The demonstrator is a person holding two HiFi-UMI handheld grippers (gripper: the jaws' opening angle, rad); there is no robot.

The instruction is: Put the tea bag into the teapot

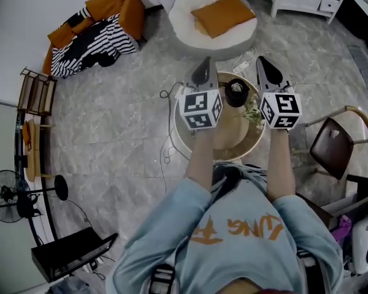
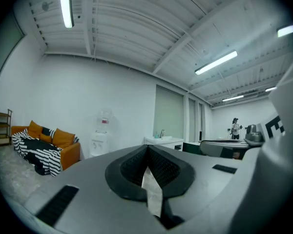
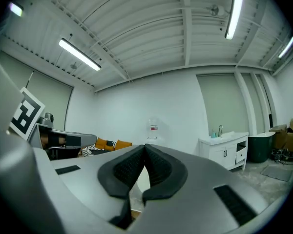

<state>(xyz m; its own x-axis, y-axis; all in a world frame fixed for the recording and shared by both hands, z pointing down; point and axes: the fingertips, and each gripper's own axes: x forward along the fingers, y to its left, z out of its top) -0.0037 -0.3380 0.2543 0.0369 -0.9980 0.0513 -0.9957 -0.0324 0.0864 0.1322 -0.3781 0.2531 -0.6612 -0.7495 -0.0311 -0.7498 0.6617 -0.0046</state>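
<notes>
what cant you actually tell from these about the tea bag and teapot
- Tea bag: in no view; in the head view the left gripper and right gripper cover part of the table.
- Teapot: head view only, small and dark; lid on or off unclear.
- Gripper views: both aim across the room over shut jaws, table below the frame.

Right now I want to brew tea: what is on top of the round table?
A dark teapot and a small green plant stand on the round table. The left gripper and right gripper cover parts of its top, so anything there is hidden.
</notes>
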